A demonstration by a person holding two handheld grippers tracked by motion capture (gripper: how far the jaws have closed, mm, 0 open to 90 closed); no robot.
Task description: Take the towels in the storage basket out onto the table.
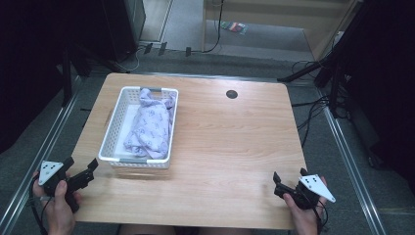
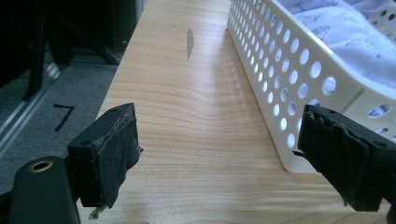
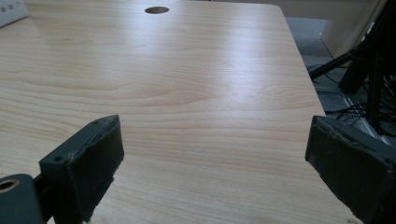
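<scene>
Lilac cloth (image 1: pixel 152 125) bundled in white basket (image 1: pixel 110 137), left of centre in the high view, on wooden counter (image 1: pixel 230 147). Left gripper (image 1: pixel 80 169) at lower left, jaws wide apart and empty, just short of the basket's near corner. Right gripper (image 1: pixel 289 180) at lower right, jaws likewise wide, empty, well apart from it. Cloth likely light, soft, floppy; best pinched at a raised fold near the top.

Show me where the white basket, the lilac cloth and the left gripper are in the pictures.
white basket (image 1: pixel 108 142): high view, on its perforated left wall.
lilac cloth (image 1: pixel 152 125): high view, on the middle of the bundle inside the basket.
left gripper (image 1: pixel 80 165): high view, midway between its open fingertips.
</scene>
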